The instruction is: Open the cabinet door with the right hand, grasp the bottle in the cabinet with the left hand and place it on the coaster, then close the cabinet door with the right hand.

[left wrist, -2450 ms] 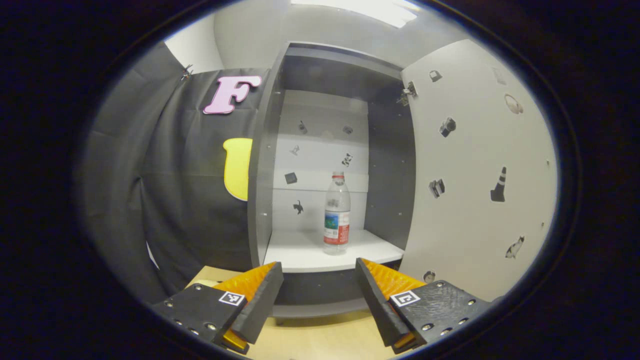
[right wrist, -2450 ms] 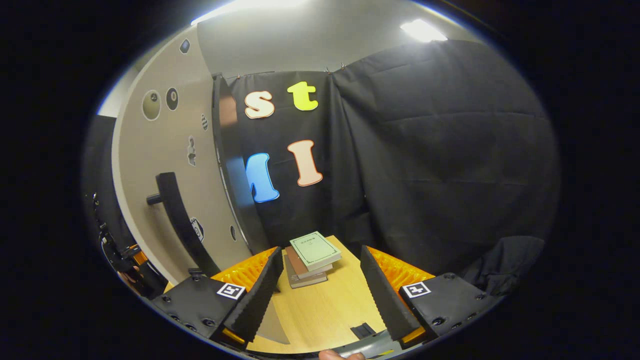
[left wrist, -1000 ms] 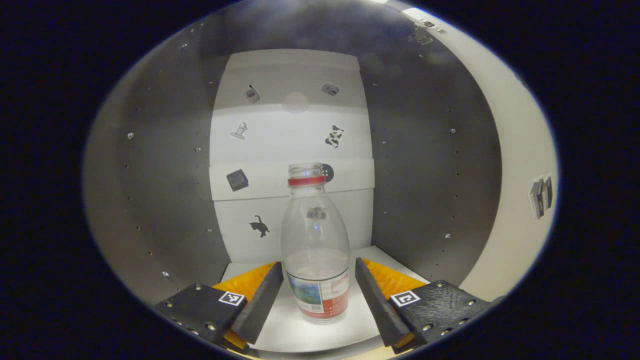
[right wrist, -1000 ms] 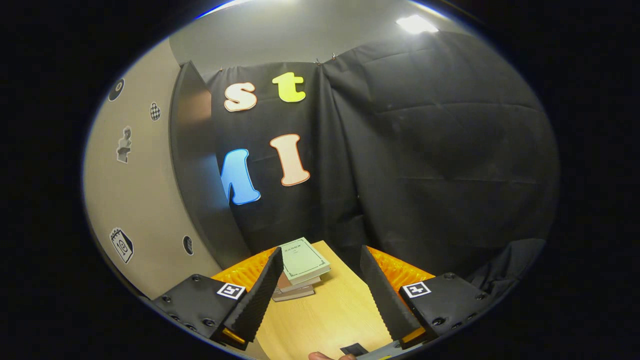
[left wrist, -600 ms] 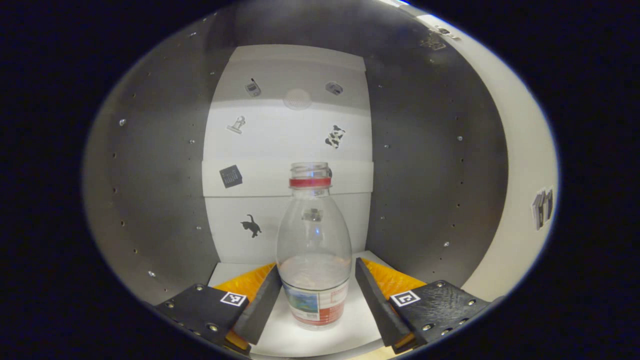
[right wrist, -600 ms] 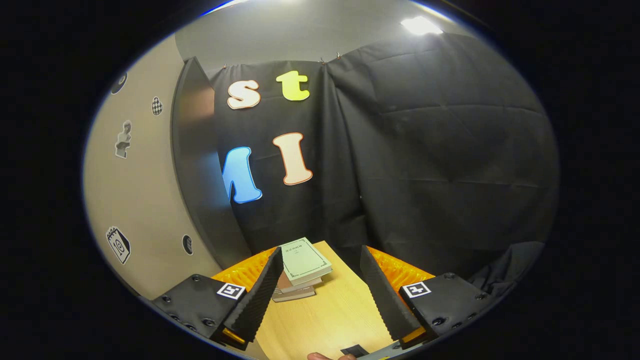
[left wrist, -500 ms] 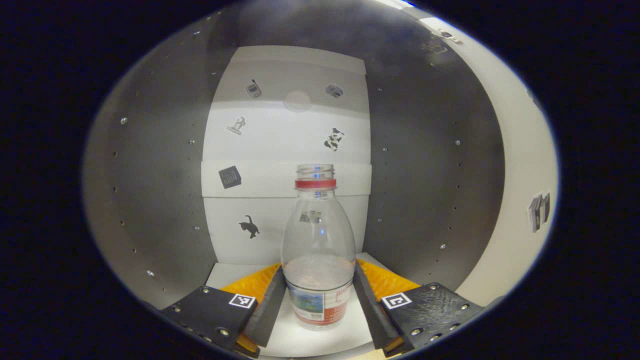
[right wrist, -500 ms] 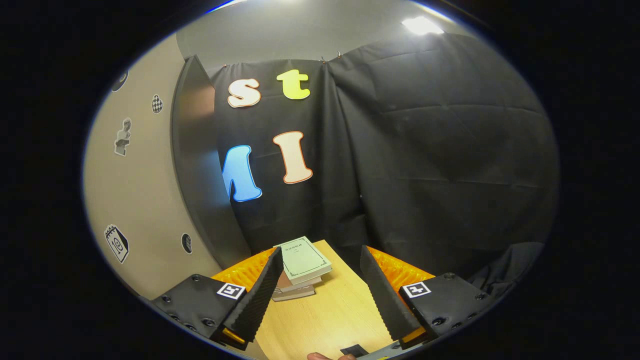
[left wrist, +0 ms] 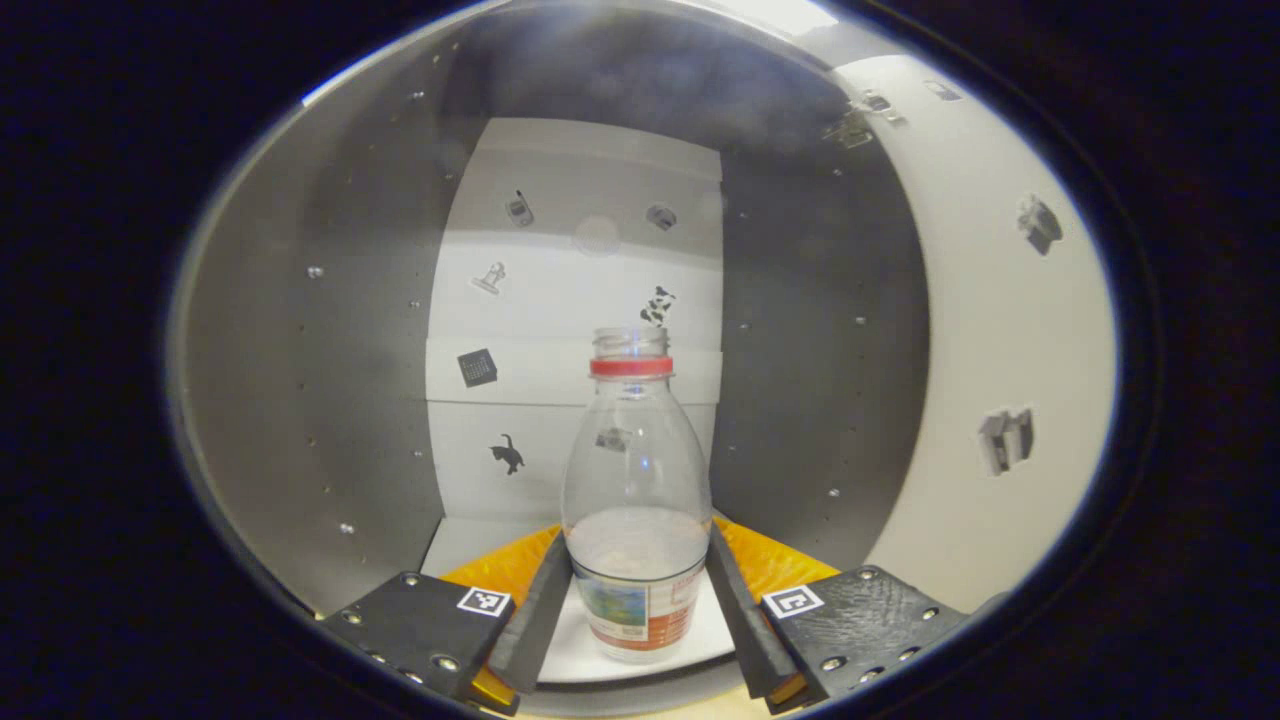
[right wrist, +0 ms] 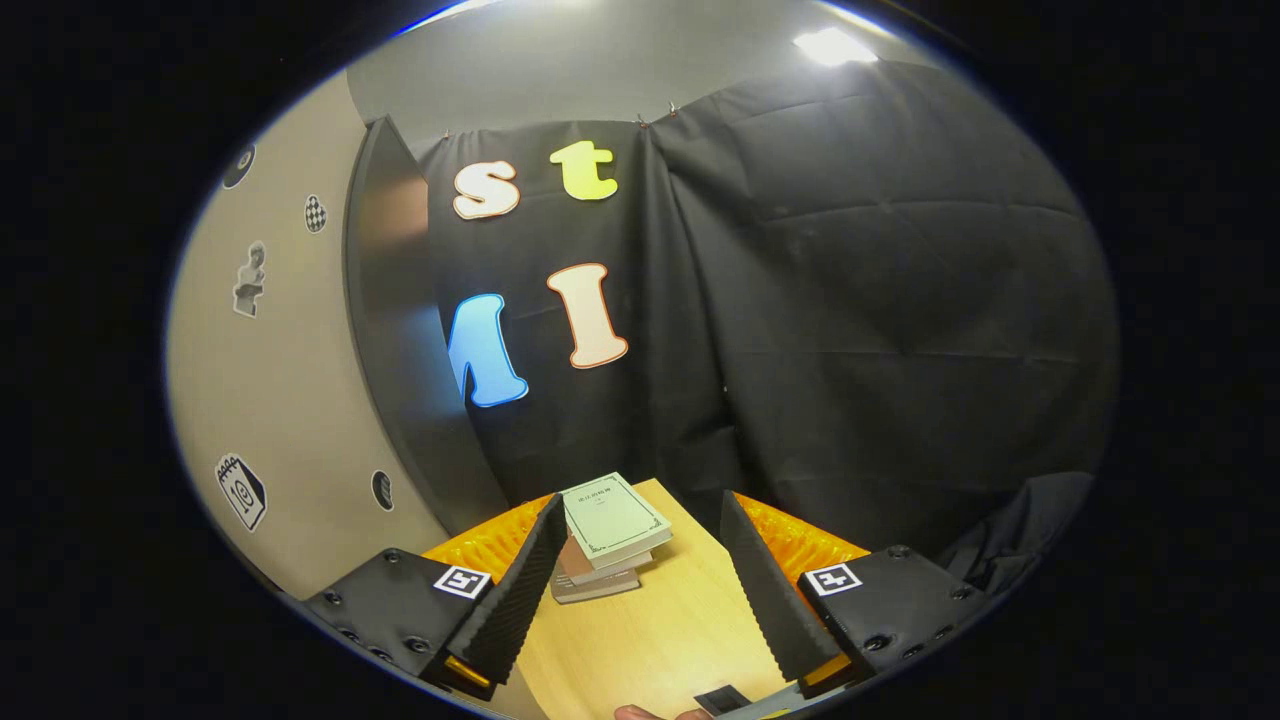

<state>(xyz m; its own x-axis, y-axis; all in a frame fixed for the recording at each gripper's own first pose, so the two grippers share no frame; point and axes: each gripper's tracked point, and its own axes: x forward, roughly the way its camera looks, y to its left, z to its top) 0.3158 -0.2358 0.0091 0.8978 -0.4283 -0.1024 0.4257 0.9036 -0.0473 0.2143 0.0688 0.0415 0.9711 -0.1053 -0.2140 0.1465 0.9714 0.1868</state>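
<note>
Bottle (left wrist: 636,500) stands upright on the cabinet shelf (left wrist: 470,535), left tongs (left wrist: 636,590) clamped on its labelled lower body, seemingly for a low, steady lift toward the coaster; right tongs (right wrist: 640,575) gape empty above the surface (right wrist: 660,630).

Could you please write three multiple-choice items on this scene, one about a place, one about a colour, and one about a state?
1. Where does the bottle stand?
A. on the cabinet shelf
B. on the books
C. on the floor

2. What colour is the ring at the bottle's neck?
A. blue
B. red
C. green

3. How is the right gripper?
A. shut on a book
B. shut on the bottle
C. open, holding nothing

Answers:
1 A: the left gripper view shows it upright on the white shelf, between the left gripper fingers.
2 B: the band below the open mouth is red.
3 C: its fingers stand apart over the table, the books beyond them.
</note>
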